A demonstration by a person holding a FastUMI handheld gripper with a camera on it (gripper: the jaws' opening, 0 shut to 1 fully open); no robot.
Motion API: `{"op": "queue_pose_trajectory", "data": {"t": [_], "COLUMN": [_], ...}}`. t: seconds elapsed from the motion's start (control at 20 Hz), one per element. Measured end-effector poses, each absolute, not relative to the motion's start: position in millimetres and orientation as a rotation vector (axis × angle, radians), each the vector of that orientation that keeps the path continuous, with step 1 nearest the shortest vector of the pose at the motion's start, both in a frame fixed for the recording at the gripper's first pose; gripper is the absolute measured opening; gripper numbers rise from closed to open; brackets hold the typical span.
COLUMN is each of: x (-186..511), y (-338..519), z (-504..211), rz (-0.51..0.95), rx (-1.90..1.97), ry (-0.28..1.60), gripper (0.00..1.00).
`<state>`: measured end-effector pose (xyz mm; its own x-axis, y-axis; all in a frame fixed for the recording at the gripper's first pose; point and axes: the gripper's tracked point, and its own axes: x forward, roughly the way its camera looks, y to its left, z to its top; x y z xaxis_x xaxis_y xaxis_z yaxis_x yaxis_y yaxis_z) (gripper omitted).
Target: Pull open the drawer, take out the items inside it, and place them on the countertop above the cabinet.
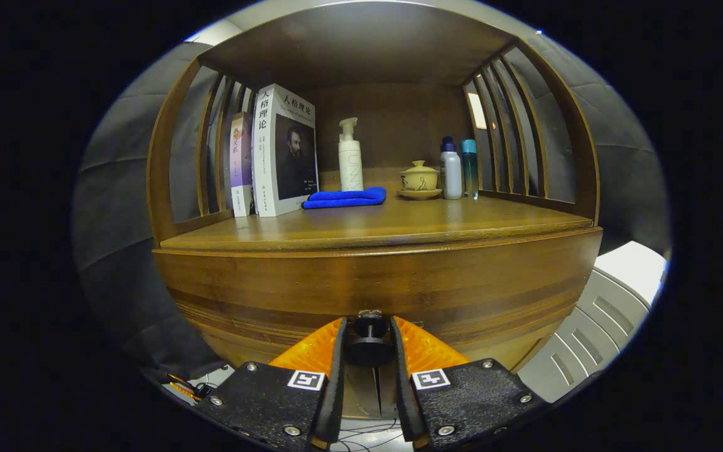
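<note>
Wooden cabinet (374,276) with slatted sides stands against the booth's dark padded wall, its countertop (399,223) already crowded: two upright books (277,150) at one end, a folded blue cloth (346,198) beside them, a white pump bottle (350,157) behind the cloth, a small lidded tea bowl on a saucer (420,179), and two slim bottles (459,168) near the far slats. A pale slotted panel (606,320) shows off to one side, lower down.

Below the countertop's lip runs the drawer front (311,295), a broad banded plank of brown wood that looks flush with the cabinet, with no gap visible along its top edge. At its middle sits a dark round knob (369,342) on a short stem, small and smooth-looking.

The hand-held gripper (369,345) has its two fingers (336,361) drawn in around that knob, one on each side and apparently pressing against it.

By the look of things, the job is at its very first step: the handle is seized, but the drawer appears not yet pulled out. Whatever lies inside is hidden, so the opening, the lifting out and the setting down on the countertop all seem left to do.
</note>
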<state>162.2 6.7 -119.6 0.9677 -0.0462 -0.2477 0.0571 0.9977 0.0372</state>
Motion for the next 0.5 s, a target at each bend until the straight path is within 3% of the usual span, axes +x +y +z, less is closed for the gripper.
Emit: {"op": "queue_pose_trajectory", "data": {"t": [0.5], "x": [118.0], "y": [10.5], "z": [-114.9], "rz": [-0.044], "rx": [-0.002], "ry": [0.218], "gripper": [0.37]}}
